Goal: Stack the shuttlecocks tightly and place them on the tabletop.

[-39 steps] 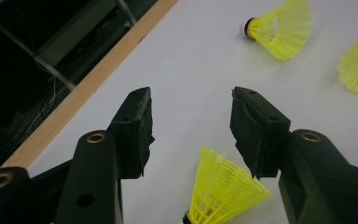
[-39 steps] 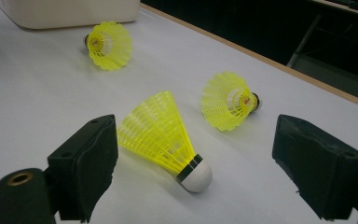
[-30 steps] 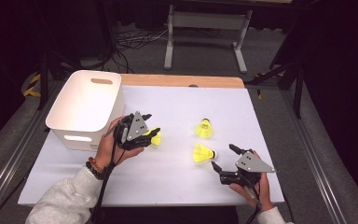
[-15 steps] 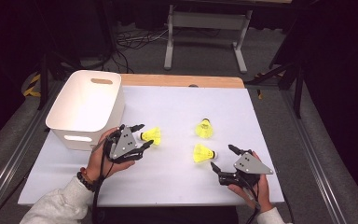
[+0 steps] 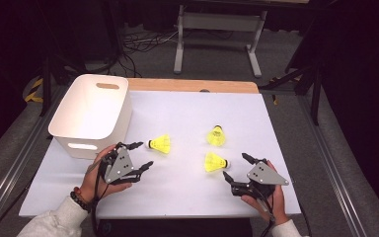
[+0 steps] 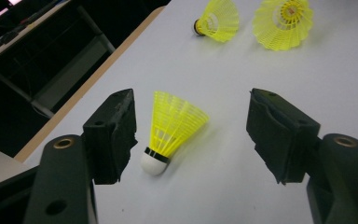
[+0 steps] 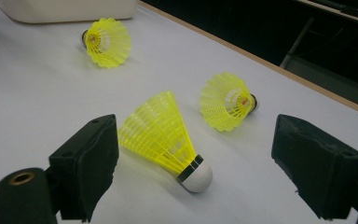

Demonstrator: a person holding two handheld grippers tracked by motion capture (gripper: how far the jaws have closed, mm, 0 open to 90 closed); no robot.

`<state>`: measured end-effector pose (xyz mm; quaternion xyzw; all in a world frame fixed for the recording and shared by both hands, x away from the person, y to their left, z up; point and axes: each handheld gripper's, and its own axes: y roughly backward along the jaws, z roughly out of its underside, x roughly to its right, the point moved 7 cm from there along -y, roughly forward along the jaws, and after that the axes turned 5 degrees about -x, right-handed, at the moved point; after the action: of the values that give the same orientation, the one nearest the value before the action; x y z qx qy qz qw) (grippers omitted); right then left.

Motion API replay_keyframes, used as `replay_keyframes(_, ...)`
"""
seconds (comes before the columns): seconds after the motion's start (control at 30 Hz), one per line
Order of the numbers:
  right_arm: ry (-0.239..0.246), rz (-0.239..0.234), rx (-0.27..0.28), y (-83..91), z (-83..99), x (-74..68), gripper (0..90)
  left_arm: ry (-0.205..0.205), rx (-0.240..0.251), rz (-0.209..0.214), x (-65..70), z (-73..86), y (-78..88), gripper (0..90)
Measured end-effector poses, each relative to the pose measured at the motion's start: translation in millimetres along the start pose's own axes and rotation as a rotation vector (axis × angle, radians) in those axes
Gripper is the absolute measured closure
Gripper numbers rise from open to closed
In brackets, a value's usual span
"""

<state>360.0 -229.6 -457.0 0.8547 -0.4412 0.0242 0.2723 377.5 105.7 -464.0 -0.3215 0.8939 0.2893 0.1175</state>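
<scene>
On the white table [image 5: 177,123], a shuttlecock [image 5: 160,144] is seen at two o'clock of the left gripper [image 5: 140,154], whose jaws have just been opening around it untouched, while the right gripper [image 5: 235,168] is held spread at another shuttlecock [image 5: 215,162].

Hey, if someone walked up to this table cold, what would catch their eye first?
Three bright yellow shuttlecocks on the white table: the left shuttlecock lies just ahead of the left gripper, whose jaws have just been opening with it loose between them. The near shuttlecock lies before the open right gripper, and the far shuttlecock lies beyond it. A white bin stands at the table's far left.
</scene>
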Motion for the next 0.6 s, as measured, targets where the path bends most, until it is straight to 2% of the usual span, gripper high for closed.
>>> replay_keyframes(0.1,0.001,0.003,-0.001,-0.1,0.1,0.5,15.6,-0.002,-0.014,0.004,2.1,13.2,6.0,30.5)
replay_keyframes(0.23,0.000,0.004,-0.005,-1.3,-0.2,-0.9,15.6,-0.006,-0.017,0.005,2.5,21.5,11.7,27.0)
replay_keyframes(0.27,-0.001,0.007,-0.006,-1.3,-0.2,-1.1,15.7,0.007,-0.017,0.003,2.5,25.6,14.5,26.0)
replay_keyframes(0.4,0.003,0.010,-0.010,-1.7,-0.1,-1.2,15.7,0.017,-0.023,-0.005,1.7,33.5,19.1,23.3)
replay_keyframes(0.47,0.001,0.016,-0.023,-3.8,0.9,-1.3,15.7,0.049,-0.020,-0.002,0.3,40.7,22.7,21.7)
replay_keyframes(0.6,0.004,0.020,-0.033,-5.0,1.3,-2.8,15.6,0.076,-0.023,-0.002,0.6,49.2,26.4,17.7)
